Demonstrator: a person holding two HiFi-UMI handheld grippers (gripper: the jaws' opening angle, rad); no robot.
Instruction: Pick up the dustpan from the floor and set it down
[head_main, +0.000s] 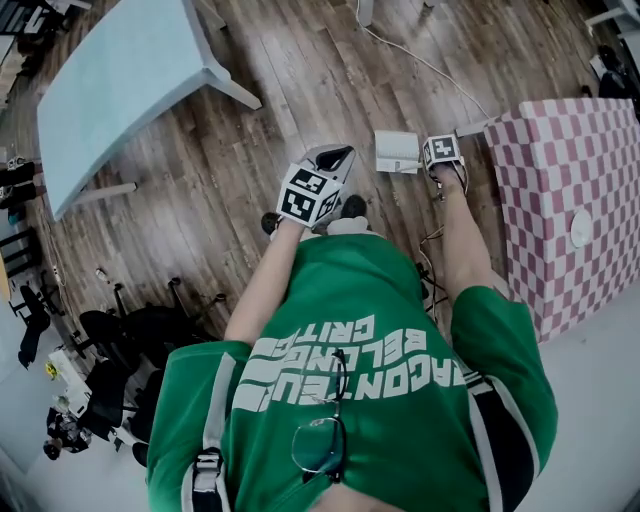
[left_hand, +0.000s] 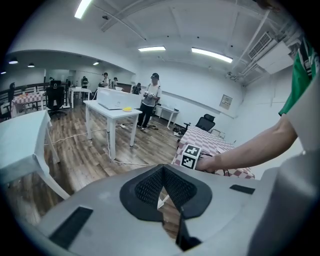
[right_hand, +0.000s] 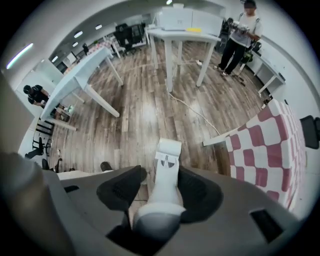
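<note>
Checkered table (head_main: 575, 140), pale blue table (head_main: 120, 90)

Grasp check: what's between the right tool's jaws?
The white dustpan handle, shown in the right gripper view; the right tool is open, not clamping it.

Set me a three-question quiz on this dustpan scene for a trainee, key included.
1. True or false: the dustpan lies on a table.
2. What stands between the jaws of the right claw? A the dustpan's handle; B a cable; C nothing.
3. Fill in: the left claw is ____ (open or shut).
Key: 1 false, it lies on the wooden floor; 2 A; 3 shut.
</note>
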